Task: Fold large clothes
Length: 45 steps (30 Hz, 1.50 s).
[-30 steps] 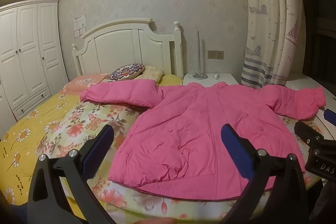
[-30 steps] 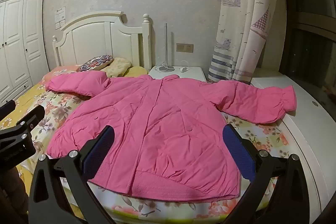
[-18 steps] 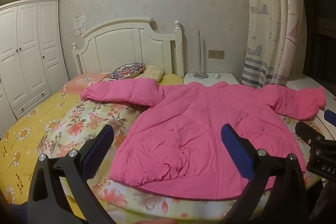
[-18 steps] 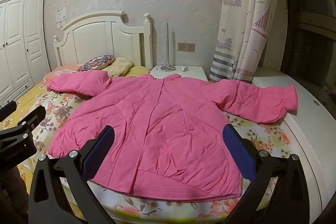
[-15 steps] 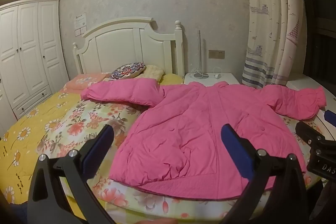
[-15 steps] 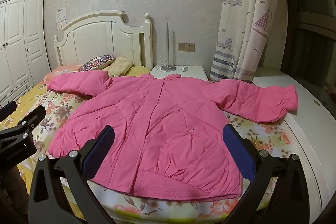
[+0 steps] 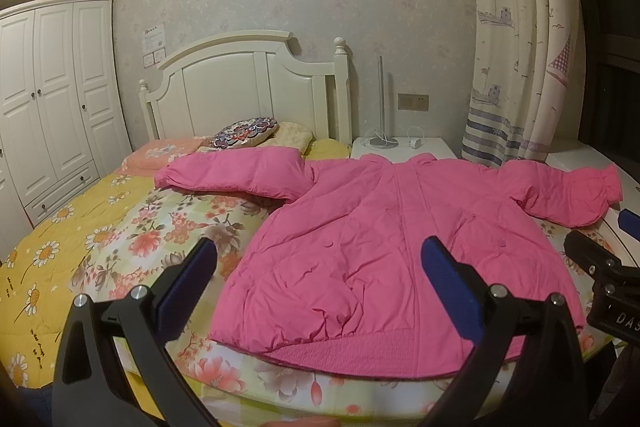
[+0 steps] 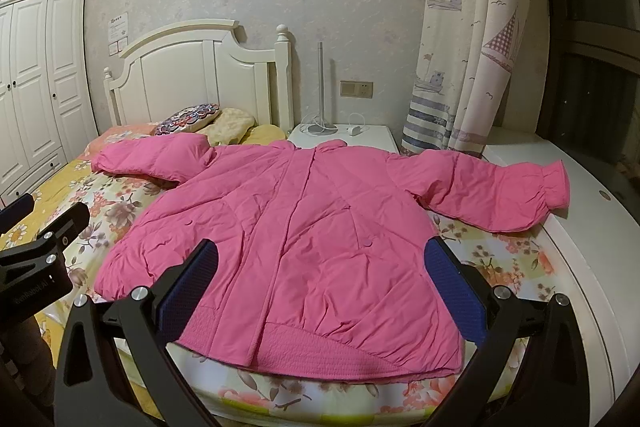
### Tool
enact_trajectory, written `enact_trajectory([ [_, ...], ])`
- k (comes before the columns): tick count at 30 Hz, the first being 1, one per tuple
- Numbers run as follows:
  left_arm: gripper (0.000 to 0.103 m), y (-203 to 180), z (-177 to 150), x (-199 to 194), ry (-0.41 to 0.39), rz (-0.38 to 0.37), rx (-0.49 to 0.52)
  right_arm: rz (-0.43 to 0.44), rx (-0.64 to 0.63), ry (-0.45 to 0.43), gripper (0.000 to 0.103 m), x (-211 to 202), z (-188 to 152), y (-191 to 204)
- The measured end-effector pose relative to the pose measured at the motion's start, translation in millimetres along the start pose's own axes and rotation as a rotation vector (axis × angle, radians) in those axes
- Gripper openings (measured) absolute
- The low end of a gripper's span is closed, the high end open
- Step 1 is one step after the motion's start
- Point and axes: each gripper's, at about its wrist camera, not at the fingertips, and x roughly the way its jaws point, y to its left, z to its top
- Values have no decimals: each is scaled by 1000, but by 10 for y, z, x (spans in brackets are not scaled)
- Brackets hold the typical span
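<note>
A: One pink jacket [image 8: 304,239] lies spread flat on the floral bedspread [image 7: 152,239], sleeves out to either side, hem at the near edge of the bed.

B: Has anything changed in the last second?

A: Almost nothing. The views have barely drifted, so folding probably hasn't begun.

B: And the tools?

A: The left hand-held gripper [image 7: 320,271] hovers above the hem, jaws wide apart and empty. The right hand-held gripper [image 8: 320,267] does the same. The headboard [image 8: 208,67] and curtain [image 8: 472,47] stand behind.
</note>
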Motion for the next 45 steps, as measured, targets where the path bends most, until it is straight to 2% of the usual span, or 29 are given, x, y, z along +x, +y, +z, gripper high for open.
enact_trajectory([
  [28, 101, 1, -70, -1, 6, -1, -2, 7, 11, 3, 99, 0, -8, 17],
  [38, 101, -11, -92, 88, 29, -2, -4, 12, 25, 12, 99, 26, -90, 88],
  [45, 101, 4, -81, 117, 37, 1, -2, 25, 37, 20, 99, 114, -83, 3],
])
